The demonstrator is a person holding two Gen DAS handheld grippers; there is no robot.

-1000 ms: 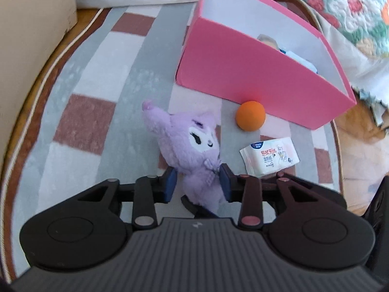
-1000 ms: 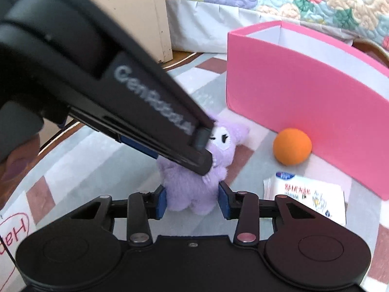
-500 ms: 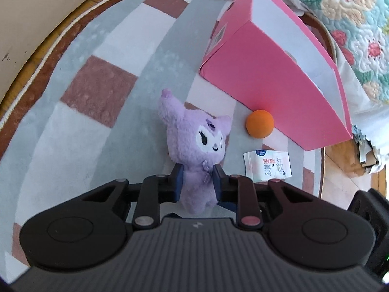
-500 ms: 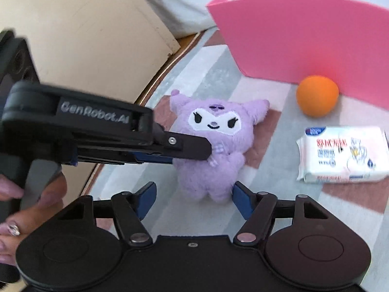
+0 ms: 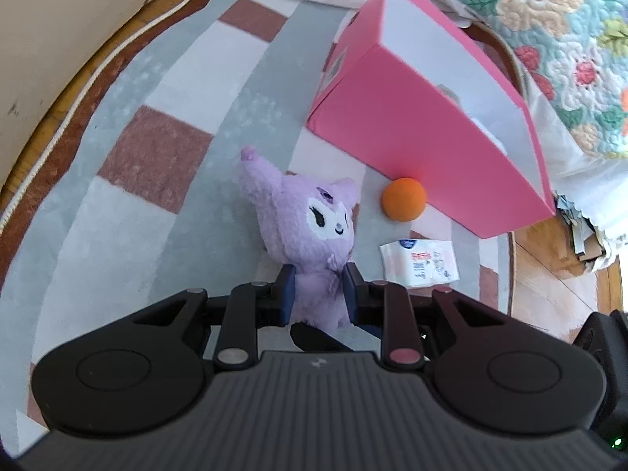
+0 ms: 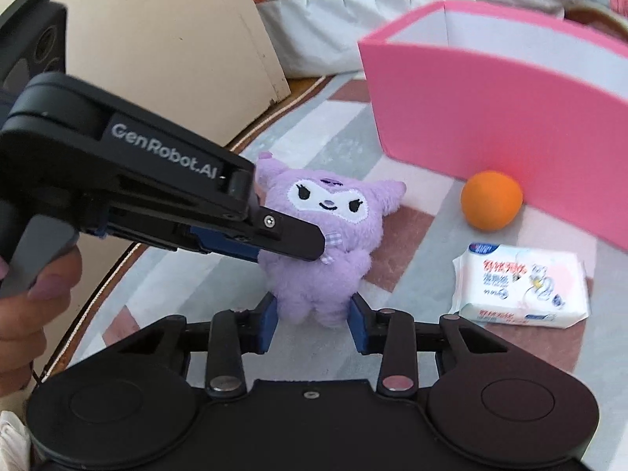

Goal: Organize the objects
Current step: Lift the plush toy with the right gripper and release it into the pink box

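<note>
Since half a second before, the right gripper [image 6: 312, 324] had drawn its fingers in around the toy's legs, while the left gripper [image 5: 317, 293] had kept its clench and swung little. Beneath everything lay the grey, white and brick-red checked rug [image 5: 157, 149], and at two o'clock in the left wrist view stood the open pink cardboard box [image 5: 424, 149], mouth upward, apparently the bin for the loose things. At its foot rested the orange ball [image 5: 403, 199], seemingly touching the box wall, and nearer, at three o'clock, the white pack of wet wipes [image 5: 419, 263] lay flat on the rug.

The purple plush toy with the white face [image 6: 322, 243] sat upright, probably so both tools could share it. In the right wrist view the left gripper [image 6: 282, 241] came in from nine o'clock and grasped the toy at chest height; its own camera showed the blue pads pressed into the fur on both sides. The right gripper's fingers [image 6: 359, 327] flanked the legs, touching the fur, but whether they gripped could not be told.
</note>
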